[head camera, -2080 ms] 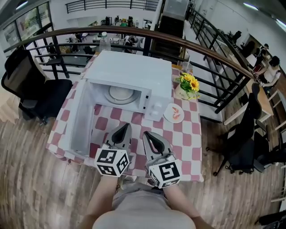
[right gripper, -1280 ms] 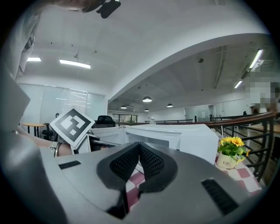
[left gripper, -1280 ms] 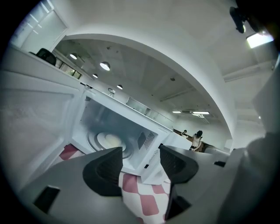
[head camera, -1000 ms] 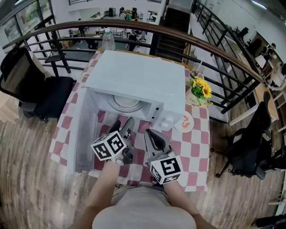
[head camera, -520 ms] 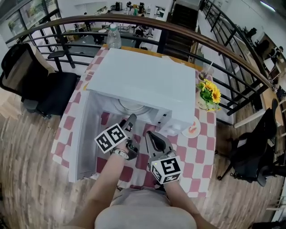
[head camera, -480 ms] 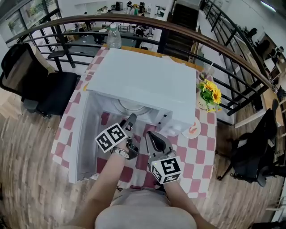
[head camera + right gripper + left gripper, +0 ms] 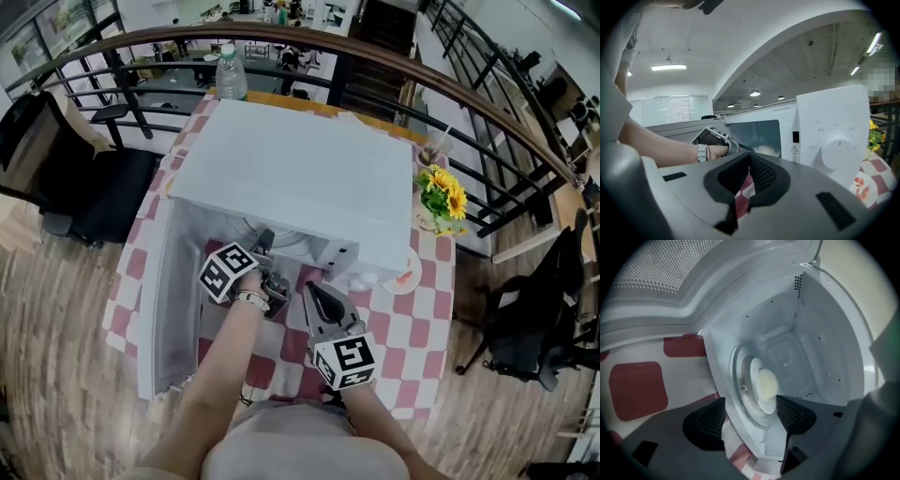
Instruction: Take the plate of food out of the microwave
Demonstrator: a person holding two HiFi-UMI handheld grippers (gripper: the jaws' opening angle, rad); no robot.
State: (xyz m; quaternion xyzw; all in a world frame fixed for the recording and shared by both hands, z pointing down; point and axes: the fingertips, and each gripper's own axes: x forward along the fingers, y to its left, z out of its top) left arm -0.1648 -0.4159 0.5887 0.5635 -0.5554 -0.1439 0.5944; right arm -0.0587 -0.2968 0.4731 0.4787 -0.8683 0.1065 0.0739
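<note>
Reaching into the open microwave [image 7: 300, 178] with the left gripper [image 7: 750, 420], jaws spread and just opening wider, plate of food [image 7: 764, 390] ahead between them, ungripped.

Smooth white microwave [image 7: 300, 178], cloth tablecloth [image 7: 412, 319]

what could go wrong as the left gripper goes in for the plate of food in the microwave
1. The left gripper is open and rolled, its jaws straddling the microwave's front sill; one jaw may catch it.
2. The plate sits on the glass turntable; a tilted grip might spill the pale food or drag the turntable.
</note>
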